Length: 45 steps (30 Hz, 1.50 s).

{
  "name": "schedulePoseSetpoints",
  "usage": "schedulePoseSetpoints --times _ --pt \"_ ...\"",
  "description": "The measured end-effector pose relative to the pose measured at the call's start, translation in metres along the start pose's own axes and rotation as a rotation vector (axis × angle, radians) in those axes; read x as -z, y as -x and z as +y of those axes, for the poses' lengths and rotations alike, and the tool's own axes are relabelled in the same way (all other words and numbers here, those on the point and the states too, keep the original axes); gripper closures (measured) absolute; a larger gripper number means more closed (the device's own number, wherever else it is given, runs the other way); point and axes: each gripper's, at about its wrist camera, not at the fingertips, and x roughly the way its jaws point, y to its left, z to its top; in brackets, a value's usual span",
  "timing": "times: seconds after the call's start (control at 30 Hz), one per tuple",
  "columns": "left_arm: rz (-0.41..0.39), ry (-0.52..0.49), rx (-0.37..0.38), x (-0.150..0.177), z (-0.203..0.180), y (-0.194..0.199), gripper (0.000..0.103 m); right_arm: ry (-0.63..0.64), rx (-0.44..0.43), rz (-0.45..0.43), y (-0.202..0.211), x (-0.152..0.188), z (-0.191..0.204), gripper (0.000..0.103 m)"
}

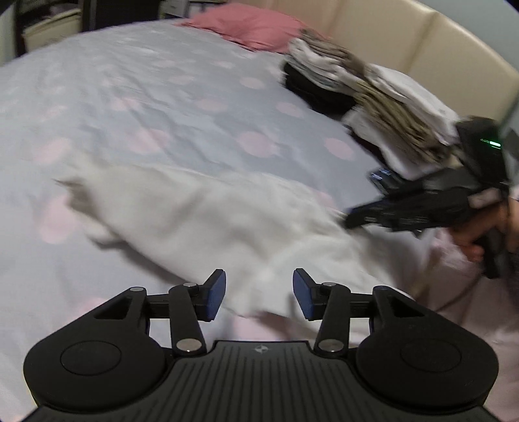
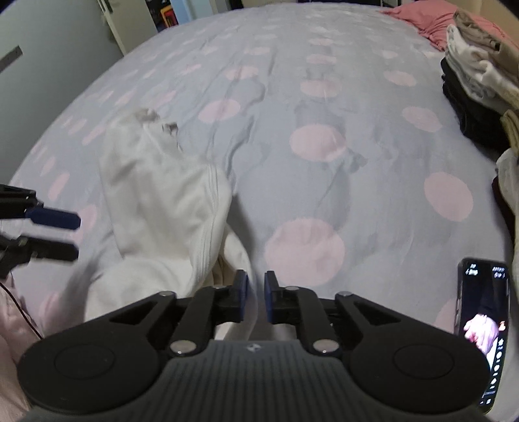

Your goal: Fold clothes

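I was in a bedroom at home. A wide bed (image 2: 324, 168) filled both views, spread with a pale blue-grey sheet (image 1: 146, 97) dotted with pink circles. At about one o'clock in my left view a cream padded headboard (image 1: 421, 42) curved behind a pink pillow (image 1: 249, 26), and a stack of folded clothes (image 1: 373, 97) sat beside it. A phone (image 2: 486, 324) lay on the sheet at four o'clock in my right view. At eleven o'clock stood a pale cupboard (image 2: 129, 22).
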Motion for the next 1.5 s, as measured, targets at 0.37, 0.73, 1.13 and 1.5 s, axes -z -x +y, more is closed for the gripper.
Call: schedulePoseSetpoints --times 0.37,0.73,1.13,1.5 --pt "-0.032 0.101 -0.172 -0.032 0.066 -0.004 0.056 0.019 -0.108 -0.017 -0.009 -0.023 0.023 0.064" --pt "-0.032 0.095 -0.299 -0.041 0.107 -0.026 0.055 0.062 -0.096 0.013 -0.03 -0.019 0.033 0.097" --pt "-0.027 0.02 -0.323 -0.054 0.092 -0.053 0.103 0.043 -0.103 -0.031 -0.02 -0.015 0.03 0.099" --pt "-0.24 0.139 -0.399 -0.05 0.093 0.013 0.103 0.112 0.045 -0.199 0.025 -0.018 0.039 0.1"
